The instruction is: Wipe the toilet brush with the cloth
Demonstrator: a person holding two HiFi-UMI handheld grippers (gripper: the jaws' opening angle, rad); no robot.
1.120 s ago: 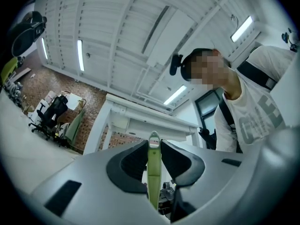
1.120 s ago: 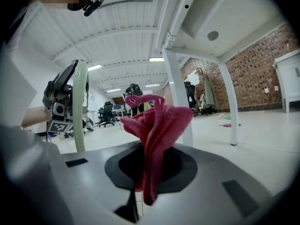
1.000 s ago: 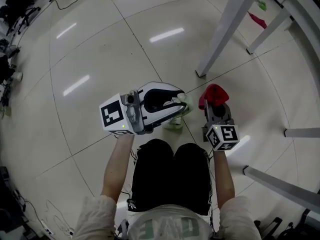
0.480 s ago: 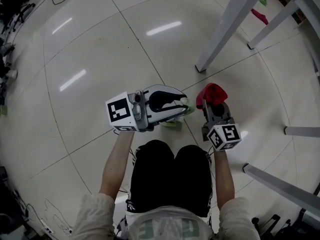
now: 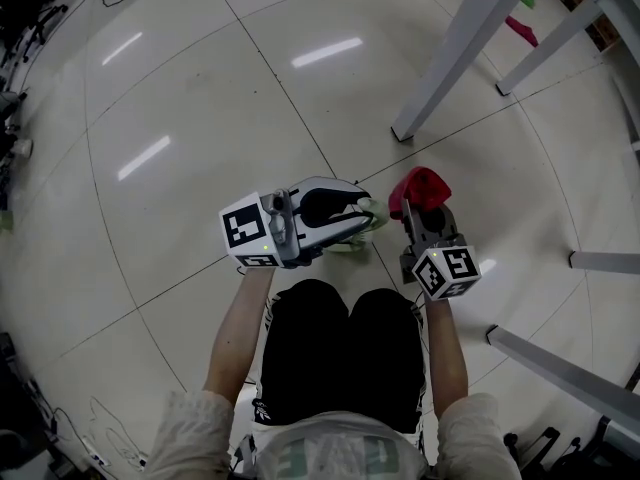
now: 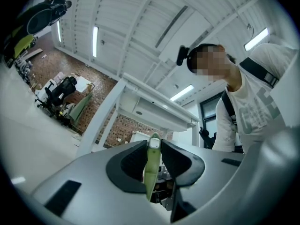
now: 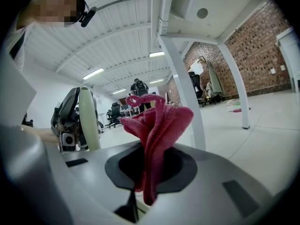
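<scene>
Lowered and drawn closer together since the earlier frame, both tongs are held over the floor. Now the left tongs are clenched on the handle of the pale green toilet brush; the right tongs are clamped on the red cloth, just beside it. Under wiping pressure the thin handle could be twisted loose, or the cloth dragged free

A glossy, pale tiled floor fills the head view and mirrors ceiling lights. White table legs stand on it at the upper right. A pink scrap and a green scrap lie at the top right. Cables trail at the lower left.
</scene>
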